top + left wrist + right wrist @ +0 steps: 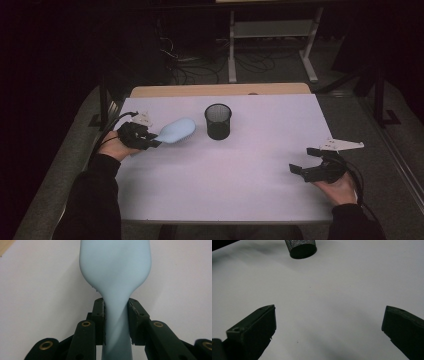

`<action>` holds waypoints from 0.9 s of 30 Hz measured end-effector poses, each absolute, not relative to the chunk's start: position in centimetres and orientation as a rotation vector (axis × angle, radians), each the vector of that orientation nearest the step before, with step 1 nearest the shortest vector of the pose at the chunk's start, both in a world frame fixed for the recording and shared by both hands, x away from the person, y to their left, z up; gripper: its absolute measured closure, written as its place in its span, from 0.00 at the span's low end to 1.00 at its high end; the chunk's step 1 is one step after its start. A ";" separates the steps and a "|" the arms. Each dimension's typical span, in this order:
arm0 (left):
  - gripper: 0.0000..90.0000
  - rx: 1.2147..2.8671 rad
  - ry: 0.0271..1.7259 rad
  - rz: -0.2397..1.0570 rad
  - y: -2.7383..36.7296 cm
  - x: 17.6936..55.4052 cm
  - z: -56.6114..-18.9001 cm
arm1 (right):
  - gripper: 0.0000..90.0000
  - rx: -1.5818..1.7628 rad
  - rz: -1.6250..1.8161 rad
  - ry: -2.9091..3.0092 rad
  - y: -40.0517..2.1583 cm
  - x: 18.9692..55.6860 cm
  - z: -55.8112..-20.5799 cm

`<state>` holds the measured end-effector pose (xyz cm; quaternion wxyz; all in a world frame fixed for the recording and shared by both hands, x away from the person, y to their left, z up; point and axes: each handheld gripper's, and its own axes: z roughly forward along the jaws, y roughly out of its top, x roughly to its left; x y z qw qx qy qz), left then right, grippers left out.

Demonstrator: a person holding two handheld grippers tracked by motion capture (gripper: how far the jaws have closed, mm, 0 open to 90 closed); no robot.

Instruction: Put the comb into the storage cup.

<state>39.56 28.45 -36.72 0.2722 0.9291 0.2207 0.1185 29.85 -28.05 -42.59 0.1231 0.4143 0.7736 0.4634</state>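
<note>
At the white desk, we see the left tool pinching a pale blue brush-like object by its narrow handle, the broad rounded head pointing away toward the middle of the desk. In the left gripper view the two black pads press flat against either side of the slim neck, just below where the blue body flares out. We judge that this spot was chosen because it is the one part narrow enough for the jaws to close on squarely, and because gripping near the head keeps the heavier end from drooping.

The object appears lifted clear of the surface, held roughly level, near the left edge of the desk. Just beside its head, toward the centre, stands a black mesh cup, upright and mouth up. We judge it the likely destination, since the head already points its way.

The right tool waits well apart, low over the right side of the desk, its jaws spread wide with nothing between them. The right gripper view shows bare desk between the two dark fingers and the mesh cup far ahead. We read that as a hand kept ready but out of the way, possibly to steady the cup.
</note>
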 end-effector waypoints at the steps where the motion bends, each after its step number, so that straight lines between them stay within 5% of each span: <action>1: 0.78 2.497 0.591 0.326 28.4 39.5 -36.7 | 0.00 1.209 1.351 2.257 -28.0 29.9 -42.6; 27: 0.78 2.400 0.548 0.425 28.5 37.5 -33.8 | 0.00 1.211 1.350 2.261 -28.0 29.9 -42.6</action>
